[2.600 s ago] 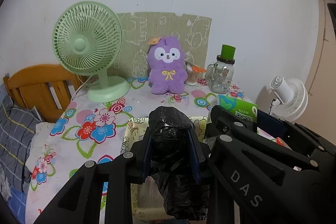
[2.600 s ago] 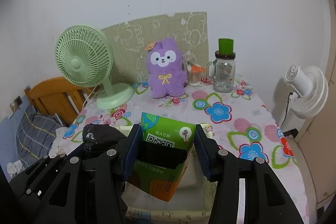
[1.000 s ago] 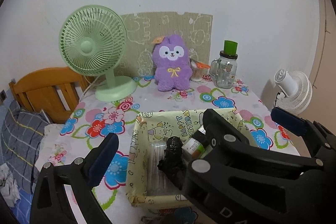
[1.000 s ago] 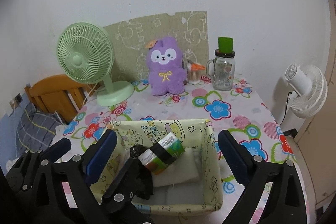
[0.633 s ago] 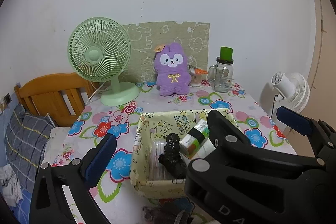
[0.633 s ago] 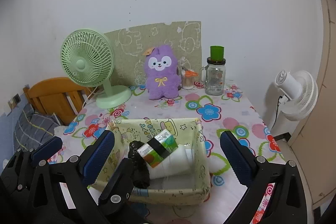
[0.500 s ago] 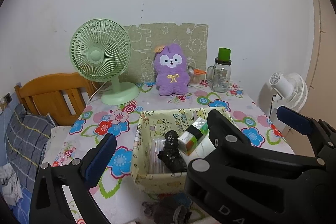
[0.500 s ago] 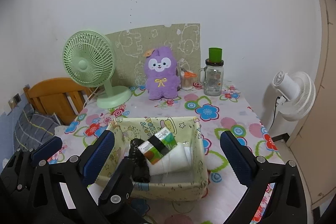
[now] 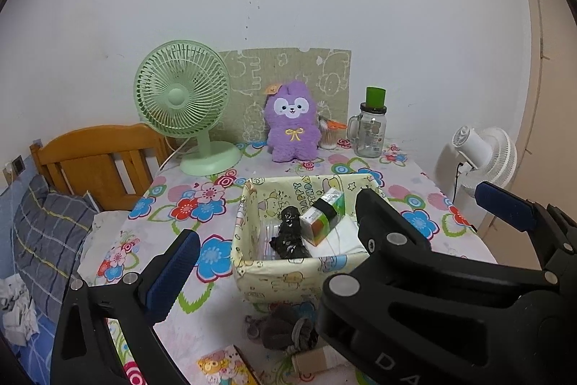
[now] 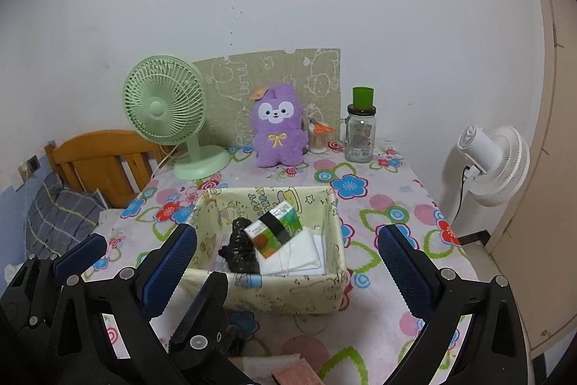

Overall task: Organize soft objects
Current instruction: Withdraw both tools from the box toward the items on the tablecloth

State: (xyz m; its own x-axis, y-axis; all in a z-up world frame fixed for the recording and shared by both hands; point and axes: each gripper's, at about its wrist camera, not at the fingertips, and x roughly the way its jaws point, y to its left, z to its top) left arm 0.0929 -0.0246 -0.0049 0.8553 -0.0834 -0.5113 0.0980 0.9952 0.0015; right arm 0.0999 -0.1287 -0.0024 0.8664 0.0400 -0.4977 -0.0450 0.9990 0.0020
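Having pulled back from the fabric bin (image 10: 335, 222) since a moment ago, both tongs (left (image 9: 274, 222), right (image 10: 288, 242)) gape empty; black bag roll (image 10: 239, 246) and green packet (image 10: 276, 228) lie inside, gray socks (image 9: 285, 331) on the table (image 9: 216, 305) in front.

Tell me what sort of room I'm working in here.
Most likely a bedroom at home: a wooden headboard with a plaid pillow sits beside the flower-print table, which holds a purple plush toy and a green desk fan.
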